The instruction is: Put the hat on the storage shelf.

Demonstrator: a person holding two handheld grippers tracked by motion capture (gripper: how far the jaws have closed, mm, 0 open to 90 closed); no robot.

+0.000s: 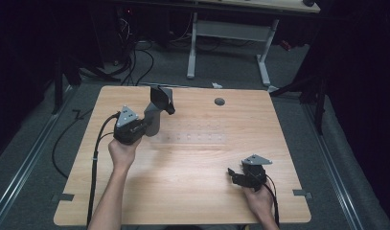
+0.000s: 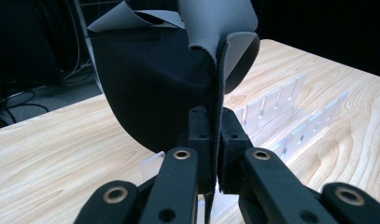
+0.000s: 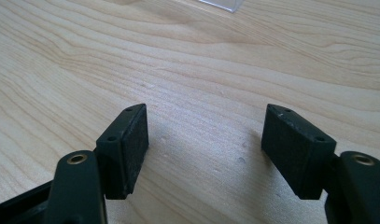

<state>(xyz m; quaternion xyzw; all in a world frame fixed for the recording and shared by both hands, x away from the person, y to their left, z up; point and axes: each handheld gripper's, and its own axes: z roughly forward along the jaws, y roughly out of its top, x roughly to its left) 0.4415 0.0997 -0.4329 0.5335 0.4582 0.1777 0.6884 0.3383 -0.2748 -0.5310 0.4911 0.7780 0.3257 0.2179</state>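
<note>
Grey-and-black fabric piece [image 2: 178, 84] is pinched at its edge in the left gripper [image 2: 214, 154], held up over the bench [image 1: 192, 163] near its far-left part, by a clear plastic divider rack [image 2: 290, 116]. Right gripper [image 3: 204, 149] sits near the bench's right front, jaws spread, holding nothing.

I see a light wooden table [image 1: 183, 191] with rounded corners, its grain running from the left edge to the right edge. Near the far edge, right of the middle, there is a round dark grommet hole [image 1: 219, 101]. A clear plastic rack [image 1: 195, 137] with rows of upright dividers lies flat on the wood around the middle, closer to the far edge than to the near one. I make out small grey brackets at the near left and near right corners.
</note>
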